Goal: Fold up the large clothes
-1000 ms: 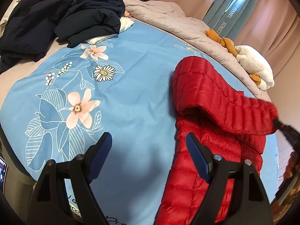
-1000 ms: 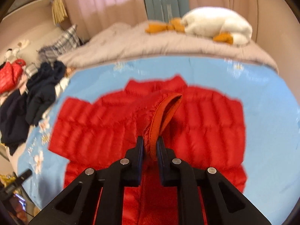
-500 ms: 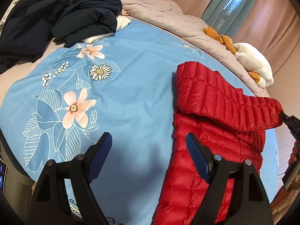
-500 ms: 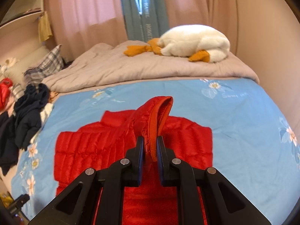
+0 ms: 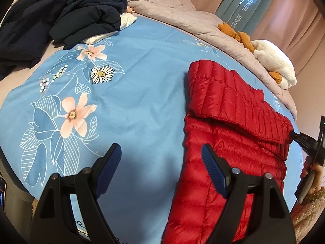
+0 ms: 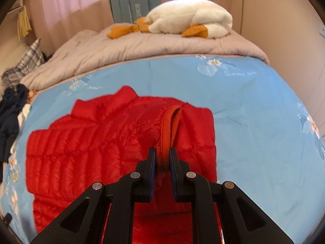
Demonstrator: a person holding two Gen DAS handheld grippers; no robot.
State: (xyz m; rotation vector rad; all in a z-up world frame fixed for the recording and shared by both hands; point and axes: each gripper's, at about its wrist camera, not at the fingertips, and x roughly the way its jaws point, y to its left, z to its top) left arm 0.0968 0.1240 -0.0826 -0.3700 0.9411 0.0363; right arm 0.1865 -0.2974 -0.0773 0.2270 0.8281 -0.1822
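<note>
A red quilted down jacket [image 5: 229, 142] lies on the blue floral bed sheet [image 5: 132, 101]. One sleeve [image 5: 233, 99] is folded across its body. My right gripper [image 6: 163, 152] is shut on the sleeve's cuff [image 6: 169, 126] and holds it low over the jacket [image 6: 91, 142]. The same gripper shows at the right edge of the left wrist view [image 5: 292, 137], pinching the cuff end. My left gripper [image 5: 161, 157] is open and empty, hovering over the sheet just left of the jacket's lower edge.
A pile of dark navy clothes [image 5: 67, 14] lies at the sheet's far left. A beige quilt [image 6: 132, 46] covers the far side of the bed, with a white and orange plush toy [image 6: 189, 18] on it. Curtains [image 6: 67, 6] hang behind.
My right gripper has pulled the cuff across the jacket and lowered it, so the sleeve now lies flatter over the body. My left gripper has stayed open and barely moved.
</note>
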